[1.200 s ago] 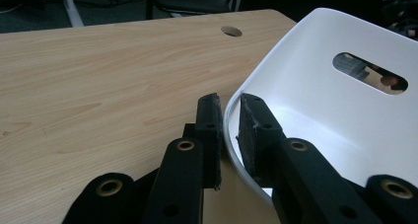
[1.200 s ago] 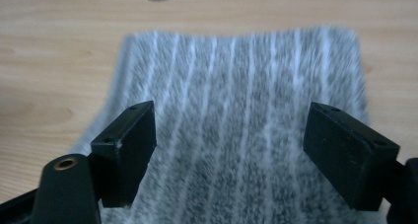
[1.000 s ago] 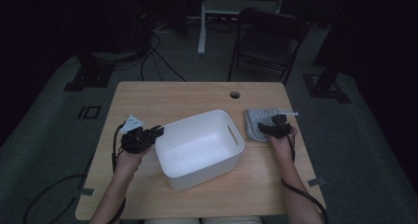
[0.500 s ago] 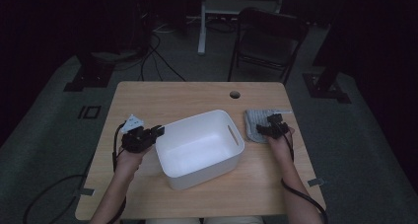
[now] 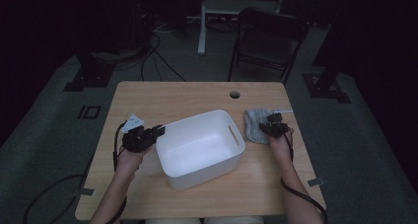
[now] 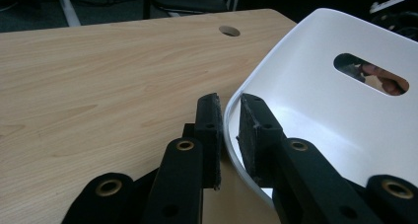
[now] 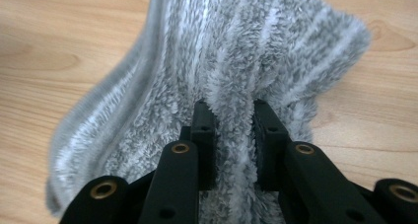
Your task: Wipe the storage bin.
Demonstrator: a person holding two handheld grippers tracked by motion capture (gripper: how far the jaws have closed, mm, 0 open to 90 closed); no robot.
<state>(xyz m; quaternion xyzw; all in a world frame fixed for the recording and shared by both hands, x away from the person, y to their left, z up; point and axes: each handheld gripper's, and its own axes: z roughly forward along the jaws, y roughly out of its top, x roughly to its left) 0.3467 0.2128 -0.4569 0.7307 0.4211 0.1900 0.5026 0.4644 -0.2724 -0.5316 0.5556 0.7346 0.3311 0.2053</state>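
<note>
The right gripper [image 7: 231,120], its jaws just closing, pinches a ridge of the grey cloth [image 7: 222,61] lying right of the white bin [image 5: 199,147], whose near-left rim the left gripper [image 6: 227,120] clamps.

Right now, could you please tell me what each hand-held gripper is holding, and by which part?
The left hand-held gripper clamps the white bin by its rim. The right hand-held gripper, jaws just closing, pinches a raised fold of the grey towel.

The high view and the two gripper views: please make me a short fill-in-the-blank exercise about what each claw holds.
1. The left claw is shut on the rim of the white ____.
2. The right claw, whose jaws have just been closing, pinches a fold of the grey ____.
3. The wooden table has a round ____ near its far edge.

Missing words: bin; cloth; hole
</note>
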